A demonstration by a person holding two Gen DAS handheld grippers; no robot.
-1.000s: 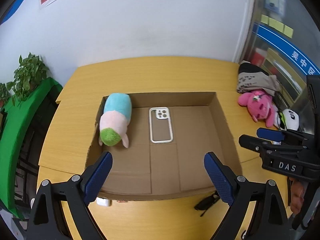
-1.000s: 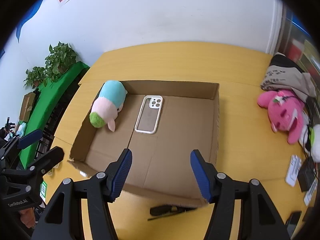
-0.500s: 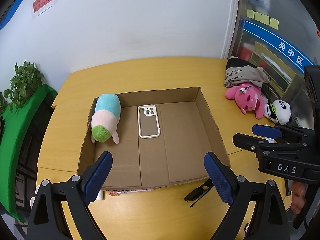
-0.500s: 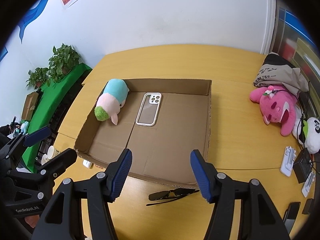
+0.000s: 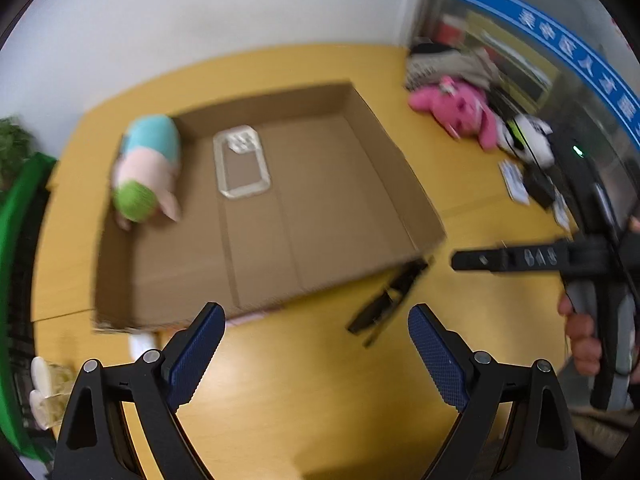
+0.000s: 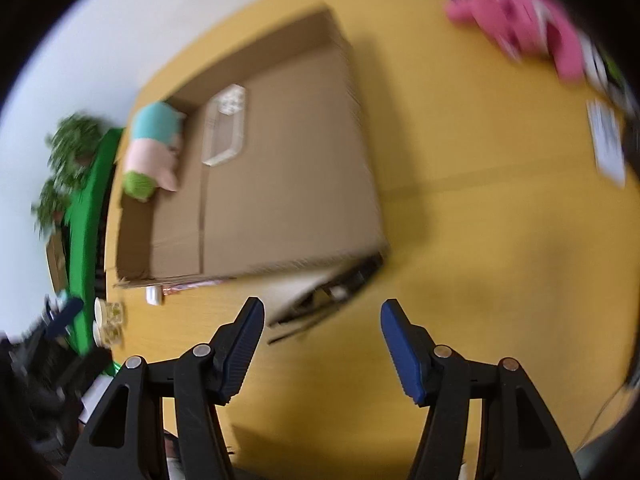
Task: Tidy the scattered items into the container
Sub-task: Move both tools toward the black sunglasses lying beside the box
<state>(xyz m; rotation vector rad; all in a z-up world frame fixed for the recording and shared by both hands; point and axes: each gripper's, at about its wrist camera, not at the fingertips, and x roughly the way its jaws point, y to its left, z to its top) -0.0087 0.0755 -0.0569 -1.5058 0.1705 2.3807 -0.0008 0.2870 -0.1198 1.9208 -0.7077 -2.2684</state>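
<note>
Both grippers dropping toward sunglasses (image 5: 390,298) since earlier | left gripper (image 5: 312,344), right gripper (image 6: 322,336) gaping, gripping nothing | box (image 5: 384,152) holding two items | bare tabletop (image 5: 320,400) lying below.

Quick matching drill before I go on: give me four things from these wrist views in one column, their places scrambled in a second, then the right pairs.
Things:
1. phone case
2. sunglasses
3. pink plush
4. pastel plush

Places:
A. on the table, outside the cardboard box's right wall
B. against the box's left wall
C. flat on the box floor, beside the pastel plush
D. on the table just outside the box's near corner

Pairs: 1-C, 2-D, 3-A, 4-B
</note>
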